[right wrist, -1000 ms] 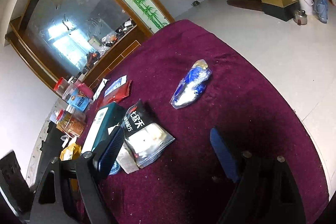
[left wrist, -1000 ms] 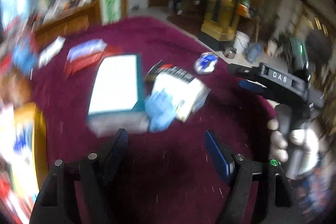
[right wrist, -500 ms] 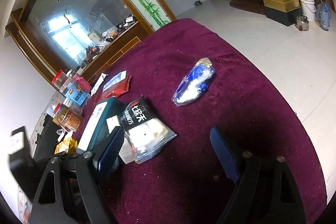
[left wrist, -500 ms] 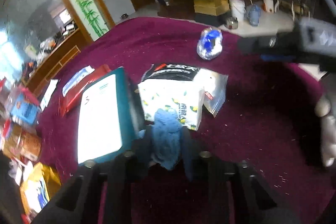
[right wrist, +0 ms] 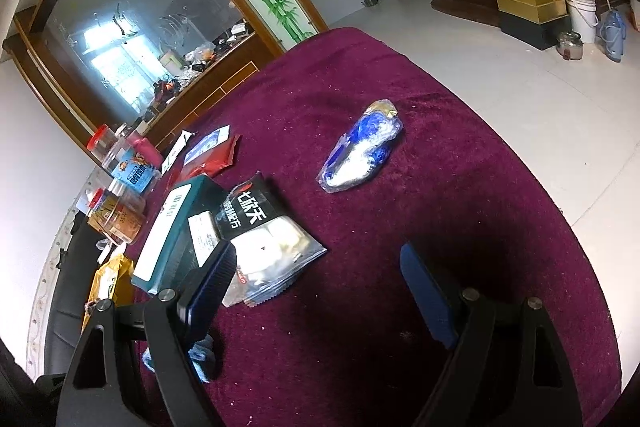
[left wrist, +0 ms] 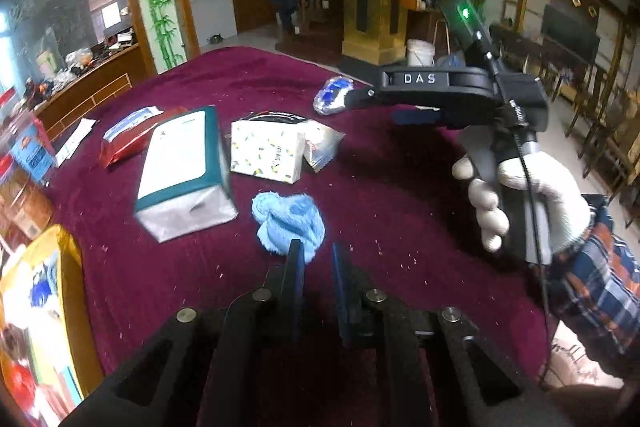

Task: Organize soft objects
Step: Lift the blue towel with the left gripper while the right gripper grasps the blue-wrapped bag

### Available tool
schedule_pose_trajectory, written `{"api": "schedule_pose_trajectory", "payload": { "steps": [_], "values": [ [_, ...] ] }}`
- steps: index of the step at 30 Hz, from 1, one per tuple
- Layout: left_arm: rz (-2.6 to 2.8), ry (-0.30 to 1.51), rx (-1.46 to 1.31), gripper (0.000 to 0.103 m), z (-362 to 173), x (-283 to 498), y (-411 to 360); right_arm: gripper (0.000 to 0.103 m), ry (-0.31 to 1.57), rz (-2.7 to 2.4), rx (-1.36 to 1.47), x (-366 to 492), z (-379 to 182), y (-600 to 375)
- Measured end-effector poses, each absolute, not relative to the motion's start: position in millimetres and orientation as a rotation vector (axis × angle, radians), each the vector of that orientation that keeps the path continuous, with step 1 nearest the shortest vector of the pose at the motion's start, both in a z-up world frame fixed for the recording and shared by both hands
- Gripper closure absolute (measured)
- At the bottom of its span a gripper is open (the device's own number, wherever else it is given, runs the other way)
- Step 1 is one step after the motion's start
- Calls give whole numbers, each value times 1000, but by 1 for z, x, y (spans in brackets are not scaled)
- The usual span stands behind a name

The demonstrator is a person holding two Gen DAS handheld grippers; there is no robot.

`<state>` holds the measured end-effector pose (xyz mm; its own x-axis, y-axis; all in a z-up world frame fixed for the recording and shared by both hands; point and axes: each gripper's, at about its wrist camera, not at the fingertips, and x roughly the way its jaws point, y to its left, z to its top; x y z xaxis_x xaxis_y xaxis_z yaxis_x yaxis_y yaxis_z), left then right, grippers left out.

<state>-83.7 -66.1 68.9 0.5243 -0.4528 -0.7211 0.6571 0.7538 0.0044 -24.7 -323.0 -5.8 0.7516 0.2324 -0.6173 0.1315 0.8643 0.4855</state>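
Observation:
A crumpled light blue cloth (left wrist: 289, 221) lies on the maroon tablecloth (left wrist: 384, 195). My left gripper (left wrist: 317, 254) is nearly shut, its fingertips at the cloth's near edge; only the left fingertip touches the cloth and nothing is between the jaws. My right gripper (right wrist: 316, 281) is open and empty above the table; it shows from the side in the left wrist view (left wrist: 372, 105), held by a white-gloved hand. A bit of the blue cloth (right wrist: 200, 355) shows behind its left finger.
A teal-and-white box (left wrist: 182, 167), a white tissue pack (left wrist: 266, 155), a black-and-clear snack bag (right wrist: 264, 239) and a blue-and-silver packet (right wrist: 362, 151) lie further out. Red pouches (left wrist: 128, 135) and jars (right wrist: 120, 203) are at the left, a yellow bag (left wrist: 36, 311) at near left.
My left gripper closed on the blue cloth, then drew back towards me; the cloth now lies loose in front of the fingertips. The right gripper barely moved.

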Motion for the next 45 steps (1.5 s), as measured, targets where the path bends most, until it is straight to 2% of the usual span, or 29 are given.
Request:
{"api": "schedule_pose_trajectory", "payload": {
  "steps": [1, 3, 10, 15, 16, 17, 19, 21, 22, 32, 36, 39, 41, 42, 45],
  "values": [
    [-677, 770, 278, 55, 69, -83, -61, 20, 731, 57, 535, -24, -6, -323],
    [-662, 758, 271, 34, 68, -83, -56, 20, 734, 59, 529, -24, -6, -322],
    [-613, 765, 314, 29, 46, -66, -75, 20, 739, 68, 517, -24, -7, -319],
    [-519, 808, 332, 28, 20, -37, -96, 20, 744, 62, 508, -22, -8, -319],
    [-506, 823, 318, 30, 17, -32, -96, 20, 748, 61, 505, -21, -9, -319],
    [-497, 828, 283, 37, 18, -30, -91, 20, 751, 61, 503, -21, -9, -319],
    [-504, 830, 216, 71, 26, -30, -77, 20, 755, 58, 502, -20, -10, -319],
    [-548, 849, 104, 82, 37, -33, -57, 20, 753, 49, 504, -20, -10, -320],
    [-559, 850, 74, 82, 41, -35, -50, 20, 751, 40, 507, -20, -10, -322],
    [-639, 858, -124, 81, 59, -62, 7, 20, 794, -65, 587, 0, -11, -341],
    [-632, 869, -146, 52, 55, -61, 11, 20, 854, -160, 494, 48, -4, -337],
    [-636, 872, -144, 45, 57, -61, 12, 22, 914, -227, 440, 81, -7, -338],
    [-636, 867, -114, 39, 60, -61, 6, 38, 927, -262, 401, 94, -7, -336],
    [-640, 865, -97, 37, 61, -59, 1, 65, 944, -248, 401, 99, -10, -335],
    [-657, 884, -23, 35, 58, -52, -25, 67, 960, -226, 342, 103, -12, -325]
  ]
}}
